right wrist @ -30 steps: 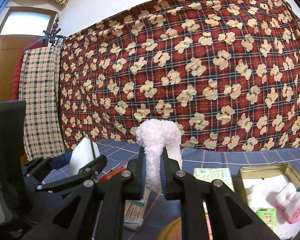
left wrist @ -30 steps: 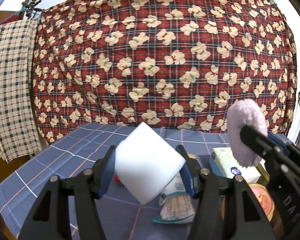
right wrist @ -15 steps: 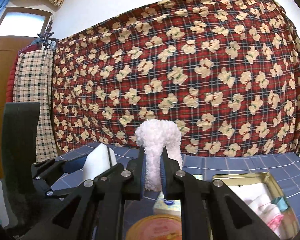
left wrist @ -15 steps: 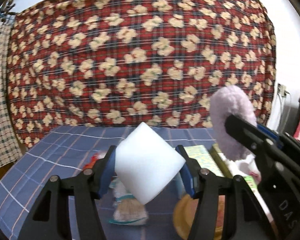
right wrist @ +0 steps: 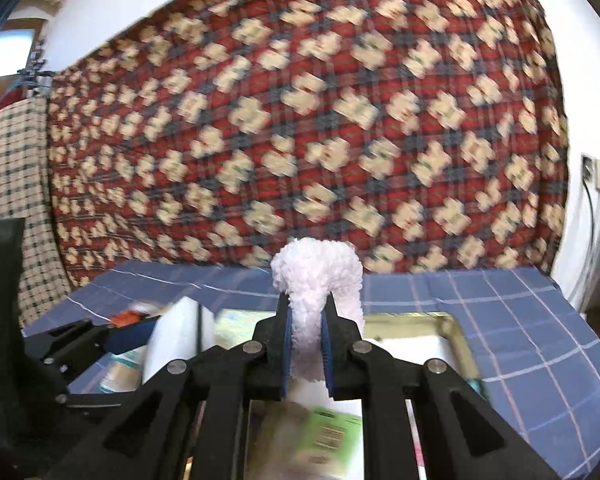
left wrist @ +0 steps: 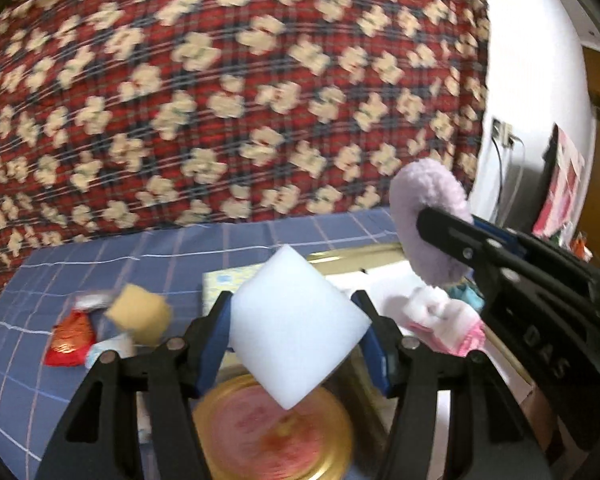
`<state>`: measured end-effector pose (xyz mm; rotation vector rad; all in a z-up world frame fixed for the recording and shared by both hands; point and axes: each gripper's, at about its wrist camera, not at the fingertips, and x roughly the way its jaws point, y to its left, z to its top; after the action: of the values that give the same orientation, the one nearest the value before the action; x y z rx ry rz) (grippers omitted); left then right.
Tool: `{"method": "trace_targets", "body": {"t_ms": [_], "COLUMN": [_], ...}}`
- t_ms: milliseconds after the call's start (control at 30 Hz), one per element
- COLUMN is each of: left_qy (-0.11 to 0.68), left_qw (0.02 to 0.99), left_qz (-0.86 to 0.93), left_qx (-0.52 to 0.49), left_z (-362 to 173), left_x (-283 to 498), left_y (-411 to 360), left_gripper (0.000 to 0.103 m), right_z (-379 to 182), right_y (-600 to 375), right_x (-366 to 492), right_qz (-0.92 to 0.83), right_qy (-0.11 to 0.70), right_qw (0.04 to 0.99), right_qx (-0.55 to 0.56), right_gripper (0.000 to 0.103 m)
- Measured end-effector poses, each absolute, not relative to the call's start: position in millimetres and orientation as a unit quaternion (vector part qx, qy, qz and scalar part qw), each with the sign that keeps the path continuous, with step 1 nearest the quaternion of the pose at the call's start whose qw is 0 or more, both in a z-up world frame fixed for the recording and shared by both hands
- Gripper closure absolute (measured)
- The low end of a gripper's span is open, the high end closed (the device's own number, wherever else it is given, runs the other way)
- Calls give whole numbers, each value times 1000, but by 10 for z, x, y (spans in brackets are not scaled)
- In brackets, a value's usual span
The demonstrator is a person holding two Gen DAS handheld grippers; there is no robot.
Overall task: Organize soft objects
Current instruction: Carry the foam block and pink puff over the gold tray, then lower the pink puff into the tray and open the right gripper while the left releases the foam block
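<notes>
Both views have swung right since 1 second ago — the gold tin [right wrist: 458,330] now sits ahead. The left gripper [left wrist: 296,330] clamps a white foam block [left wrist: 298,326] half-open; the right gripper [right wrist: 306,354], nearly closed, pinches a fluffy puff [right wrist: 318,276]. Carrying step — next, lower both into the tin beyond.

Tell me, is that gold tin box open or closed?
Open: the gold tin shows its inside, with white and pink soft things lying in it.
</notes>
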<state>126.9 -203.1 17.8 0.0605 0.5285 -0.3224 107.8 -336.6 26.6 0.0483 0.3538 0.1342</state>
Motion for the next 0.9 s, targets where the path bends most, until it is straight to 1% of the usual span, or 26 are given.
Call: {"method": "trace_targets", "body": {"t_ms": [400, 600, 900], "left_qy": [307, 318, 341], "left_qw": [928, 920, 911], "left_qz": [-195, -203, -204], "left_qx": [82, 103, 108], "left_z": [12, -55, -202], "left_x": [1339, 1360, 1411], "left_y": [-2704, -2892, -2970], "left_gripper": [44, 44, 44], "right_z": [21, -57, -175], "right_y": [-4057, -4143, -4164], "right_x": [1286, 1354, 1437], "right_qz": [2, -8, -5], "right_qy": [252, 271, 294], "right_qw": [966, 962, 955], "right_qx": [49, 42, 38], "right_gripper": [88, 88, 88]}}
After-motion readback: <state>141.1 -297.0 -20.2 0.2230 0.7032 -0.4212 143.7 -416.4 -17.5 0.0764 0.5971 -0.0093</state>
